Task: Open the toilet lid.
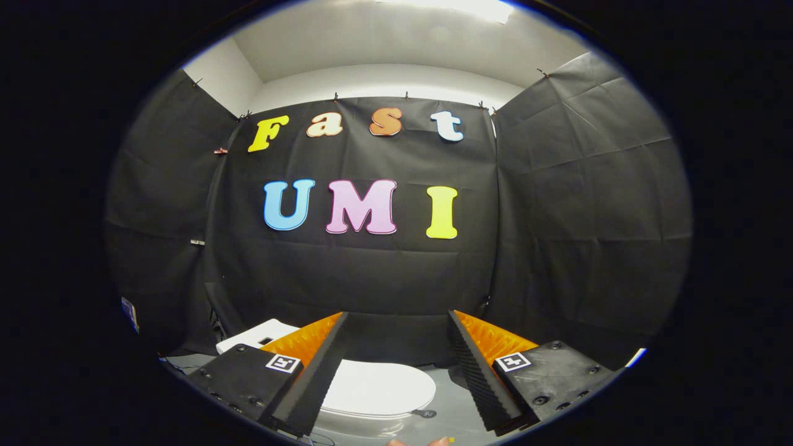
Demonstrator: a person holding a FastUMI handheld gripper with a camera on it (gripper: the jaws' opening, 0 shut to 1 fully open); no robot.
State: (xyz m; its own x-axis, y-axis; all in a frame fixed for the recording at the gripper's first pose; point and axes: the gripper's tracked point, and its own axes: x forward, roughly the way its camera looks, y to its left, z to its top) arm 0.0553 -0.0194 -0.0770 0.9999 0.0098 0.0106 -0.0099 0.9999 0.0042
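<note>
Gripper (396, 365) with jaws spread wide, holding nothing, ribbed black pads (480, 371) on orange backing, smooth white oval toilet lid (381, 387) lying flat and closed, low between and just beyond the fingers, white boxy tank (254, 336) behind the left finger, glossy grey floor (455, 412).

claw (396, 365) fingers spread wide, open gap between; closed toilet lid (378, 387) below; cistern (257, 334) beyond left finger.
</note>
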